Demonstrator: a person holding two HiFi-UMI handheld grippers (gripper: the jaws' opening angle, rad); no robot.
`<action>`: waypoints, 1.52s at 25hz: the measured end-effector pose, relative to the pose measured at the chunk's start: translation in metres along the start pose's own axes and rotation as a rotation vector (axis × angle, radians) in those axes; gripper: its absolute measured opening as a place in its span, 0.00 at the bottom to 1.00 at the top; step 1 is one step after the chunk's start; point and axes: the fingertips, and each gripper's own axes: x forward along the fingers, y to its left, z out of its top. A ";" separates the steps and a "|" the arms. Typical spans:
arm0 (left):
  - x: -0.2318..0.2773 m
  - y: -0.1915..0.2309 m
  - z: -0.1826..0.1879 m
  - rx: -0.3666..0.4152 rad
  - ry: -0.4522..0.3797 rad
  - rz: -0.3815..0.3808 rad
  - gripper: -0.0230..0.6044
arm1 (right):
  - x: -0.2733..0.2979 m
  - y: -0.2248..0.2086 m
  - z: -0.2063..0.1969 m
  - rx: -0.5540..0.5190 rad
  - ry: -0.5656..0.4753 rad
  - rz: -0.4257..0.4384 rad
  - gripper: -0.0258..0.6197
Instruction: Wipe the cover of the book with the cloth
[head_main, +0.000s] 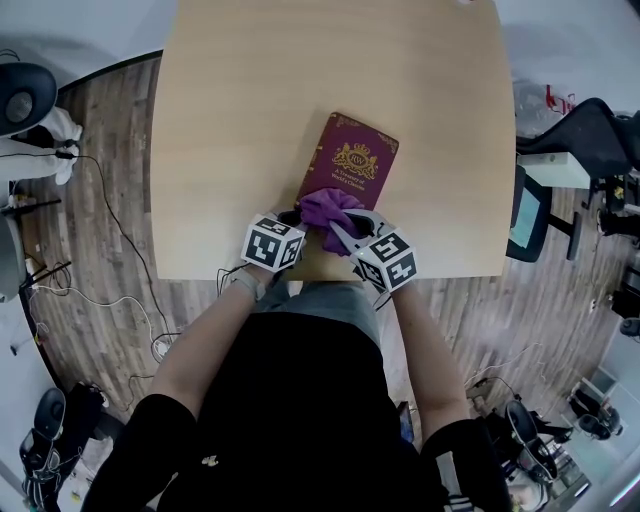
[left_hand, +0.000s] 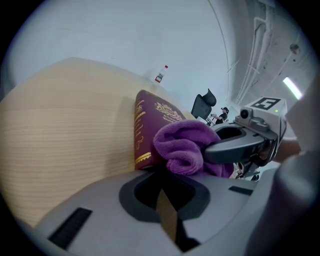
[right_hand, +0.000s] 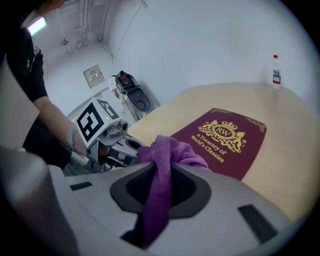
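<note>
Purple cloth (head_main: 330, 208) is being pinched tight in the right gripper (head_main: 343, 235), bunching on the near end of the maroon book (head_main: 352, 160). The left gripper (head_main: 290, 222) is sitting closed on nothing just beside it. Nothing is pinning the book, so a hard stroke is likely risking sliding it askew. The table (head_main: 240, 120) is offering open wood beyond; its near edge is lying close.

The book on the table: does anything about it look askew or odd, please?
Slightly: the book lies skewed, turned clockwise against the table's edges. The purple cloth sits bunched on its near end, clamped in the right gripper. No damage or spills show.
</note>
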 end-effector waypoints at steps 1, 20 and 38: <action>0.000 0.000 0.000 0.000 0.000 0.000 0.07 | -0.003 -0.002 -0.002 0.006 -0.001 -0.002 0.16; 0.000 0.000 0.000 0.000 0.004 -0.006 0.07 | -0.046 -0.038 -0.029 0.048 0.009 -0.105 0.16; -0.053 -0.016 0.014 -0.012 -0.089 -0.093 0.07 | -0.117 -0.059 0.002 0.258 -0.244 -0.285 0.16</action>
